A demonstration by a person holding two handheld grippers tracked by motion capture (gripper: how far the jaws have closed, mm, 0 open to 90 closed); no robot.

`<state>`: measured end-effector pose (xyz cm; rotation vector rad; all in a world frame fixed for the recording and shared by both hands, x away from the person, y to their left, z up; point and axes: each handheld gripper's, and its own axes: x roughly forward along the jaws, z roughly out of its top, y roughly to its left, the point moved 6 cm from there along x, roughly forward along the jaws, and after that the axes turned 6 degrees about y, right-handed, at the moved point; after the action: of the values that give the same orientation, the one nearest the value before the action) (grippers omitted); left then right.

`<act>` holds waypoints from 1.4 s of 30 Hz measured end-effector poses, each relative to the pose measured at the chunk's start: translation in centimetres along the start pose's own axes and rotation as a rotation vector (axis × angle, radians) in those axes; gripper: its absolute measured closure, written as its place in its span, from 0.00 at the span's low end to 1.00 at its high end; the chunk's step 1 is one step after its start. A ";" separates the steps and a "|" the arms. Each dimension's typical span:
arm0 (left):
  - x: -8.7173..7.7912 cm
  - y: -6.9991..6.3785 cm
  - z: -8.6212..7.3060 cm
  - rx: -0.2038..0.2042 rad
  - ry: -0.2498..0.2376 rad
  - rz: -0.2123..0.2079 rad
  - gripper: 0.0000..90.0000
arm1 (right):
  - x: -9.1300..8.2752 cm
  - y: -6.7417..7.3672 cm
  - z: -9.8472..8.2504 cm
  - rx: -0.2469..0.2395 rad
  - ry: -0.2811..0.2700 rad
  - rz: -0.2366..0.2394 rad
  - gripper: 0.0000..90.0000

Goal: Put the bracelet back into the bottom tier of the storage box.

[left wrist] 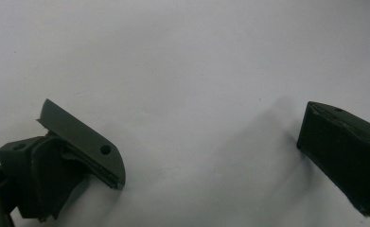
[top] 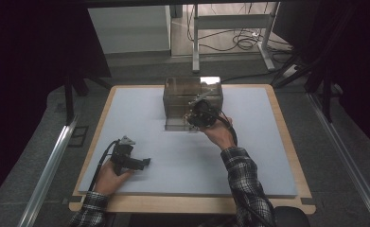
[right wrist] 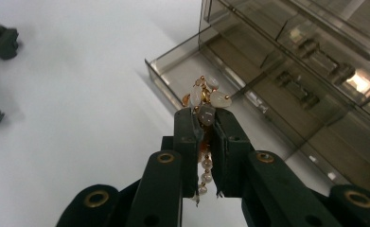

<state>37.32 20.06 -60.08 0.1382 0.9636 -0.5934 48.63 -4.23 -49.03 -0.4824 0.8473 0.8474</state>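
Bracelet [right wrist: 205, 101] of pale beads sits pinched tight in the right gripper [right wrist: 206, 127], held above the open drawer [right wrist: 173, 71] of the clear box [top: 192, 101], likely for dropping in. The high view hides the beads. The left gripper [left wrist: 211, 142] rests on the desk [top: 182, 161], fingers [left wrist: 85, 142] wide apart and empty.

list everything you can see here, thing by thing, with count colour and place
drawer box: one, smoky clear plastic, far middle of the mat
drawer: one, smoky clear, pulled open at the box's near side
beaded bracelet: one, pale and gold beads, pinched over the open drawer
mat: one, pale blue-grey, on the table
table: one, light wood edge
left gripper: black, open, low over the near-left mat
right gripper: black, shut on the bracelet
sleeves: two, plaid, near edge
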 end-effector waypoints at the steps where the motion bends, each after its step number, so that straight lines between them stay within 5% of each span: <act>1: 0.0 0.0 0.0 0.000 0.000 0.000 0.00 | 0.2 0.0 0.1 0.002 -0.009 -0.002 0.89; 28: 0.0 0.0 0.0 0.001 0.000 0.001 0.00 | 4.8 0.2 2.9 -0.001 -0.108 -0.026 0.89; 42: 0.0 0.0 0.0 0.001 0.003 0.001 0.00 | 7.4 0.4 2.7 -0.013 -0.074 -0.028 0.89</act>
<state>37.32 20.08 -60.08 0.1407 0.9657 -0.5930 52.34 1.21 -53.44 -0.4702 0.7660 0.8403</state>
